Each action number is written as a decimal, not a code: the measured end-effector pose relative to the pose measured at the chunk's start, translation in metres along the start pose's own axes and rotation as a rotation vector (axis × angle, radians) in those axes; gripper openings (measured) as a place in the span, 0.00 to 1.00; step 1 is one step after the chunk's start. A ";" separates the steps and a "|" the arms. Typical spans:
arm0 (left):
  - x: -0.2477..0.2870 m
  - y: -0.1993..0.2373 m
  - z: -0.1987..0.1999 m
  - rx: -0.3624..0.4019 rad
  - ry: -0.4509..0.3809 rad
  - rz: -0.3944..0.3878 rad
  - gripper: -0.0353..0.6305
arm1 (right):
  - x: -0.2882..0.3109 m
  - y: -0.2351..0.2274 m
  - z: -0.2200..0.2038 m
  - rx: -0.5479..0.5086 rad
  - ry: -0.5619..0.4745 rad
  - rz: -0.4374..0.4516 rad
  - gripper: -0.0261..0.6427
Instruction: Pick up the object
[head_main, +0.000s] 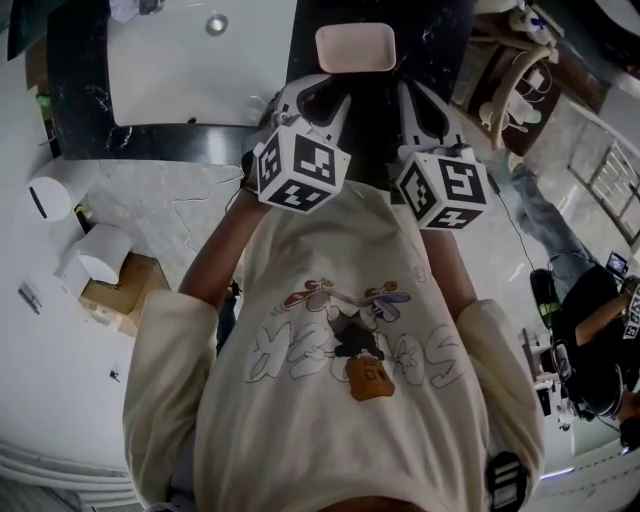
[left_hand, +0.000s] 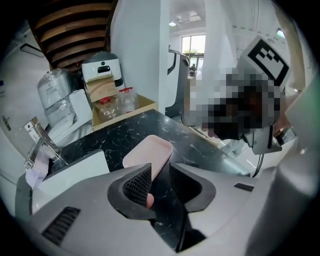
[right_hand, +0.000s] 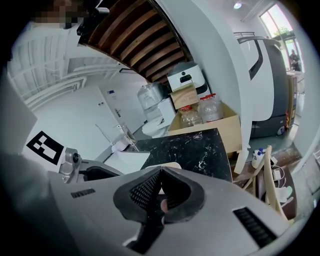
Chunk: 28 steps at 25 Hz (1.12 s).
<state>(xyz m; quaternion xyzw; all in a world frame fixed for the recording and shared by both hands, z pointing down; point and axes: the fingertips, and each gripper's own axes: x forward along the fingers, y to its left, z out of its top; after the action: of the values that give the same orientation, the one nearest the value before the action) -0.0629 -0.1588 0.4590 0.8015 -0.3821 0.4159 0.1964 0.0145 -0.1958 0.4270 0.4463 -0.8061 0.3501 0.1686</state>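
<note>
A shallow pink tray (head_main: 355, 47) lies on the black marble counter (head_main: 440, 40), straight ahead of both grippers. In the left gripper view the pink tray (left_hand: 150, 151) sits just beyond the jaws, its near end behind the left pad. My left gripper (left_hand: 160, 179) is open, with bare counter in the gap; in the head view the left gripper (head_main: 318, 92) hangs just short of the tray. My right gripper (right_hand: 161, 172) is shut, tips touching with nothing between them, and a sliver of the tray (right_hand: 170, 165) shows past them. The right gripper (head_main: 418, 95) hovers at the tray's right.
A white inset surface (head_main: 200, 60) fills the counter's left part. A cardboard box of plastic jars (left_hand: 120, 106) and a white appliance (left_hand: 101, 71) stand behind the counter. A wooden chair (head_main: 515, 90) and another person (head_main: 595, 330) are at the right.
</note>
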 end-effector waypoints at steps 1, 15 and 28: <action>0.004 0.000 -0.002 0.017 0.014 -0.003 0.24 | 0.002 -0.001 -0.001 0.001 0.005 0.002 0.06; 0.045 0.001 -0.023 0.200 0.180 -0.023 0.23 | 0.017 -0.017 -0.005 0.028 0.030 -0.001 0.06; 0.066 0.000 -0.030 0.268 0.263 -0.052 0.21 | 0.022 -0.023 -0.012 0.059 0.048 -0.002 0.07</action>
<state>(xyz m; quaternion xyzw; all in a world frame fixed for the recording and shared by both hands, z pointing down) -0.0543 -0.1697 0.5303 0.7687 -0.2736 0.5592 0.1468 0.0213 -0.2084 0.4582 0.4434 -0.7907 0.3841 0.1751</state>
